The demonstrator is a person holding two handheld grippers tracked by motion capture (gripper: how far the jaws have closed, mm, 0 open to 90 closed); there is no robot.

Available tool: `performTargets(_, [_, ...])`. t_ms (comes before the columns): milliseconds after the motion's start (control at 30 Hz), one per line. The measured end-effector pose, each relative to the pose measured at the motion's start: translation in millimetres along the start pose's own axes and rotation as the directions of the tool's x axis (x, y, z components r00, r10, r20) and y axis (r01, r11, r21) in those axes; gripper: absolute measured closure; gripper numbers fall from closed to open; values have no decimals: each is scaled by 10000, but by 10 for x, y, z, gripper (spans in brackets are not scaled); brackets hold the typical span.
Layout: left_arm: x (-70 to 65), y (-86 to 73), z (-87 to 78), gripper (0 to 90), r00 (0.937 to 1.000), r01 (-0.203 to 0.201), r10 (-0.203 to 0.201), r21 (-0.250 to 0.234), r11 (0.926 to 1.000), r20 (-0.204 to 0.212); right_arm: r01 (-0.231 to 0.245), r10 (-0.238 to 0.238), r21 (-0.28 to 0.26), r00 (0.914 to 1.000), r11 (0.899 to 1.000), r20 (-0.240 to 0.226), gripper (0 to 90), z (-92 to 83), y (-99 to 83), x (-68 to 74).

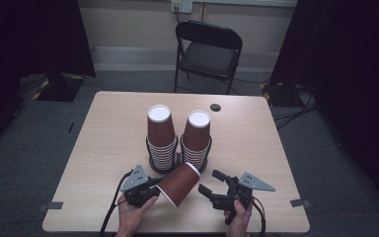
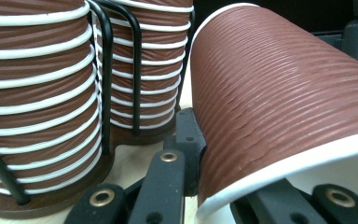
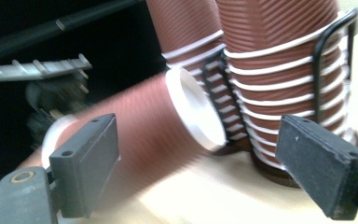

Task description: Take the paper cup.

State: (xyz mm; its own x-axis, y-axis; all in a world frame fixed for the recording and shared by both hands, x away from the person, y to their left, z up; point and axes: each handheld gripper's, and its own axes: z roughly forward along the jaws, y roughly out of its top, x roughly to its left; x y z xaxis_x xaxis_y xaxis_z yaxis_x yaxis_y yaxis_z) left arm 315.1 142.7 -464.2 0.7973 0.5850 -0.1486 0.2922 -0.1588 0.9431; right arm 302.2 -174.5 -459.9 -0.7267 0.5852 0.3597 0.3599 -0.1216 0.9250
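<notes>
The left gripper (image 1: 150, 189) has its jaws closed on the white rolled rim of a ribbed brown paper cup (image 1: 179, 183), one jaw against the outer wall and the other inside the mouth. The cup lies tilted on its side above the pale wooden surface (image 1: 103, 133), its white base pointing toward the two stacks, its open end toward the left hand (image 1: 133, 215).

The right gripper (image 1: 211, 183) has its flat dark jaws spread wide with nothing between them, just beside the cup.

Behind stand two stacks of the same ribbed cups, base up, white rims banding each: the left stack (image 1: 160, 138) and the right stack (image 1: 196, 139). Each sits in a black wire holder (image 2: 103, 70) on a round brown base. The cup walls show fine corrugated ridges in the left gripper view.
</notes>
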Motion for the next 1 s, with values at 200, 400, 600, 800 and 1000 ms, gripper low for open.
performTargets(200, [27, 54, 5, 854, 9998, 65, -61, 262, 9996, -164, 1824, -1832, 168, 9804, 9831, 732, 129, -3, -75, 50])
performTargets(400, [36, 125, -1, 854, 9993, -218, 237, 656, 9976, -284, 2503, -2505, 243, 9517, 9679, 1774, 131, 30, -145, 80])
performTargets(600, [60, 181, -8, 854, 9995, -311, 315, 1026, 9942, -21, 3217, -3377, 1111, 9227, 9403, 1860, 135, 43, -170, 99])
performTargets(800, [29, 240, 27, 855, 9983, -580, 567, 1529, 9865, 128, 3900, -4238, 1788, 8762, 9033, 2295, 135, 90, -186, 107])
performTargets(1000, [21, 281, 90, 855, 9975, -700, 683, 2343, 9697, 155, 4706, -5210, 2439, 8246, 8480, 2202, 134, 100, -195, 164])
